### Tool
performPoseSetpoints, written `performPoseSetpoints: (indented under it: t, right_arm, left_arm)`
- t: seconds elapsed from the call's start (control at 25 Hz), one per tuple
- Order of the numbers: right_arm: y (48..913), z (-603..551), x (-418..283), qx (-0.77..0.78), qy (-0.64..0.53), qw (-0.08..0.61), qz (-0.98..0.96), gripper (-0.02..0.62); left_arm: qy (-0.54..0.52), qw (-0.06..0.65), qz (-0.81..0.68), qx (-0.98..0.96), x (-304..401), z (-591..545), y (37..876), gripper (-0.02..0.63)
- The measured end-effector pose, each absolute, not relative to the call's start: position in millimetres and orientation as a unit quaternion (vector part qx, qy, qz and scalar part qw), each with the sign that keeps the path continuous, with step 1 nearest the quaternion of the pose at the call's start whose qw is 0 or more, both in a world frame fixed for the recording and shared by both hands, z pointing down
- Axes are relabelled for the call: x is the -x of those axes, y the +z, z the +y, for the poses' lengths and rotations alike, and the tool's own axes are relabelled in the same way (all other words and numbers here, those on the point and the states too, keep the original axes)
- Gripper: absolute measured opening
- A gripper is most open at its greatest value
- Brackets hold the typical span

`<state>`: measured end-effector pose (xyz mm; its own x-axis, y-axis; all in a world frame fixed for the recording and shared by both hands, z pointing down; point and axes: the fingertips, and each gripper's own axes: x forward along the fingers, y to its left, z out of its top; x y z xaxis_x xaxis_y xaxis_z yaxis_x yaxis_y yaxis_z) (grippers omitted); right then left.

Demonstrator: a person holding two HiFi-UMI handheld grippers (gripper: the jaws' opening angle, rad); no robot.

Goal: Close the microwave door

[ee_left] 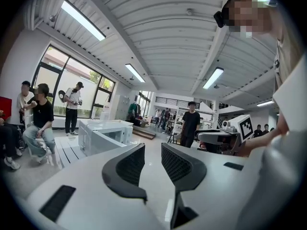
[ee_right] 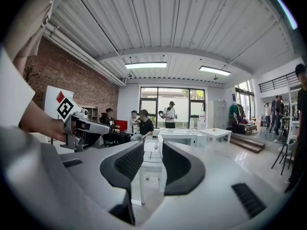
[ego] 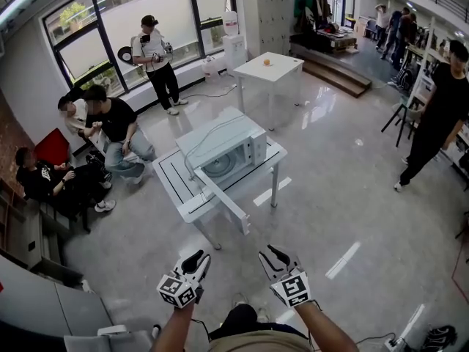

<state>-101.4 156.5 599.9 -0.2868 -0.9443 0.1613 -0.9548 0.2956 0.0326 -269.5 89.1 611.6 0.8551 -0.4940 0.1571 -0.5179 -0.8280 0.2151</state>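
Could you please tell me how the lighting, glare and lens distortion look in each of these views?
Head view: daylight from the window leaves glare streaks on the glossy floor, and straight lines bow near the edges. Left gripper view: strong fisheye, dark corners, a mosaic patch at upper right. Right gripper view: the ceiling lights are blown out.

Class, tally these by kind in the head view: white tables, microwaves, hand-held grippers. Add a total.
White tables: 2, the near table and the far table
Microwave: 1
Grippers: 2, the left gripper and the right gripper
Total: 5
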Motion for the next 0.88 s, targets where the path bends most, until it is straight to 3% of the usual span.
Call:
performPoseSetpoints:
  t: [0.88]
  right_arm:
    - [678.8, 33.1, 118.7, -0.607, 0.059, 0.166, -0.775, 0.118]
  left_arm:
    - [0.07, 0.132, -0.204, -0.968, 244.9, -8.8, 633.3, 0.101]
